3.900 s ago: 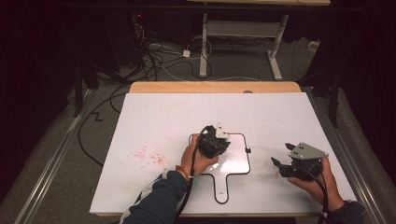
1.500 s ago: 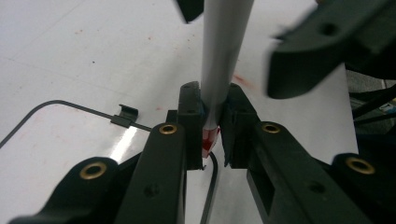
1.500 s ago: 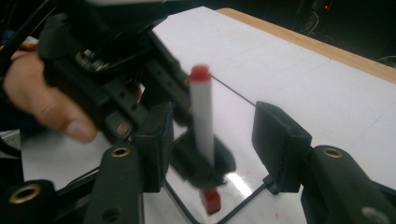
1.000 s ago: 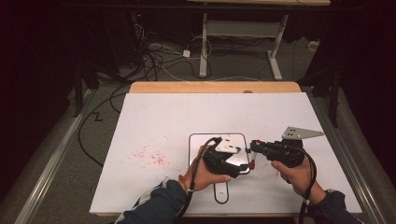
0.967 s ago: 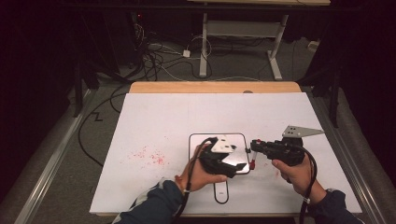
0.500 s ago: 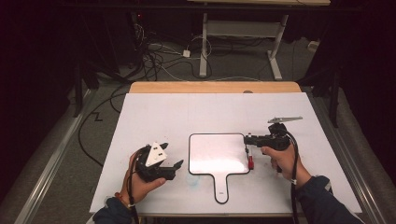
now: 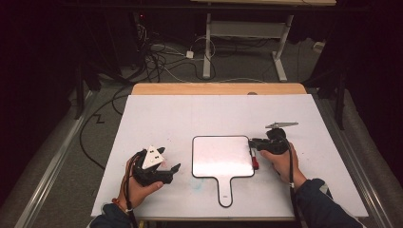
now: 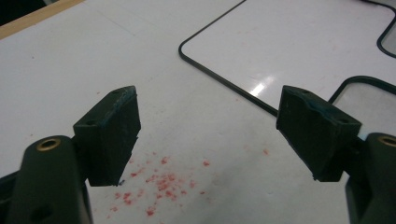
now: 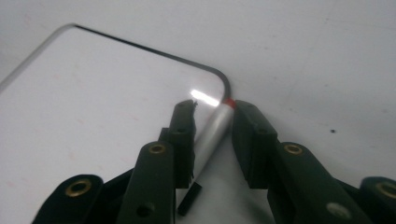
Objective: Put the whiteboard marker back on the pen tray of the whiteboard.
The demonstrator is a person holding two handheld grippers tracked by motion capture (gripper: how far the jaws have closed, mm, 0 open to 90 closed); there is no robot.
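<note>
While my right gripper [image 9: 212, 123] clamps the silver marker [image 9: 211, 133] at the right edge of the handled whiteboard [image 7: 221, 156], my left gripper [image 8: 208, 133] rests with jaws wide apart over red specks [image 8: 161, 182] on the table [image 7: 190, 114], left of the board.

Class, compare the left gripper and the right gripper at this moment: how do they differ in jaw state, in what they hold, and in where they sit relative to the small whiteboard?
The left gripper has its jaws spread wide with nothing between them; the right gripper has its jaws closed around a silver marker with red at its end. The left gripper hangs off the left edge of the whiteboard, over red specks on the table; the right gripper sits at the whiteboard's right edge. Both are black, hand-held and low over the table.
</note>
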